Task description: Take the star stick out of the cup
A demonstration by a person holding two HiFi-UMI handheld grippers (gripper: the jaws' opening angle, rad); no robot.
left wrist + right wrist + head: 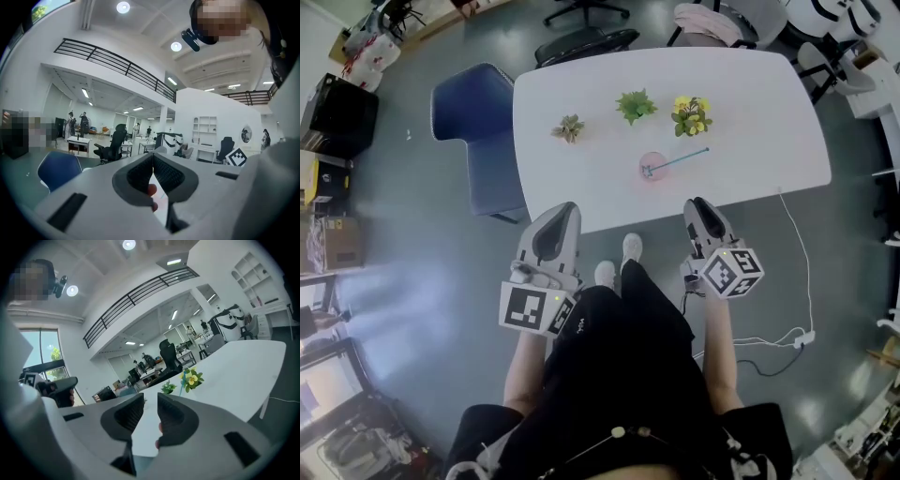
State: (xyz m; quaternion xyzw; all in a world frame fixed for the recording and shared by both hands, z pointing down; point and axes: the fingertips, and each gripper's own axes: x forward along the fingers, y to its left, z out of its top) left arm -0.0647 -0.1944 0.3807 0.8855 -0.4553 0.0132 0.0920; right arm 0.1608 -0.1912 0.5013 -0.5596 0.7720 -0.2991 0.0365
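Two tongs [566, 208] [699, 202] face one cup [652, 167], three plants [569, 127] [636, 105] [691, 115].

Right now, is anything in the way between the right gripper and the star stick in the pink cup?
Nothing visible is in the way. Only bare white table lies between the right gripper, its fingers apart and empty, and the pink cup holding the star stick. The three small plants stand beyond the cup.

White table [759, 103] on grey floor [422, 281], blue chair [473, 112] just beside it (black-railed balcony [117, 63] overhead, round ceiling lights [123, 7] lit).
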